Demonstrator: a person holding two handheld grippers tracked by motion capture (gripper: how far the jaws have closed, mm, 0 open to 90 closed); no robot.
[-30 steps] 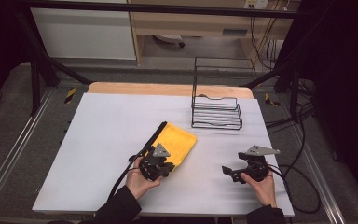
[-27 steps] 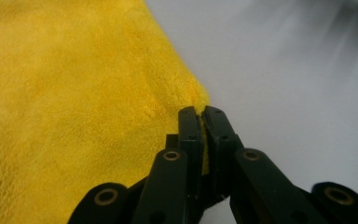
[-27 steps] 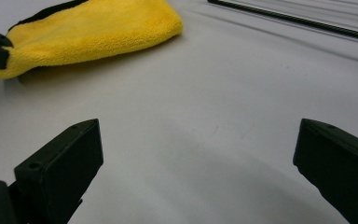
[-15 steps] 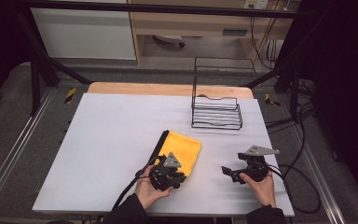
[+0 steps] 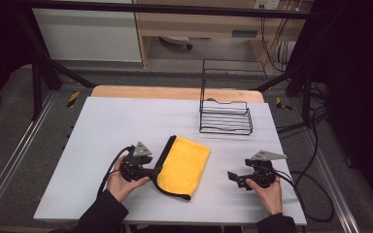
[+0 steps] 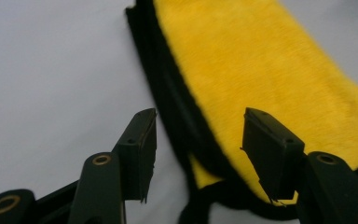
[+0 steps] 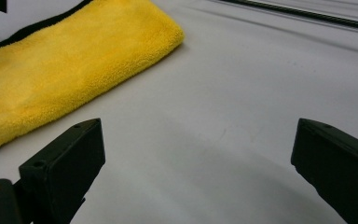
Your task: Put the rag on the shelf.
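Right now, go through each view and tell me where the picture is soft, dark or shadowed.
High view: even light on the white table, surroundings in deep shadow, overall a bit grainy. Left gripper view: the yellow cloth is blurred up close, its black edge smeared; the left claw is sharper. Right gripper view: cloth pile fairly crisp, soft shadows on the table near the right claw.

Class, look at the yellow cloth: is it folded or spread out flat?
Folded: the yellow cloth lies doubled, its black-trimmed edges stacked in layers.

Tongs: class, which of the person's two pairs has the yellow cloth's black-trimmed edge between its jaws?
The left tongs. Their jaws, which have just been opening, straddle the yellow cloth at its black edge without pressing it; the right tongs stand open over bare table.
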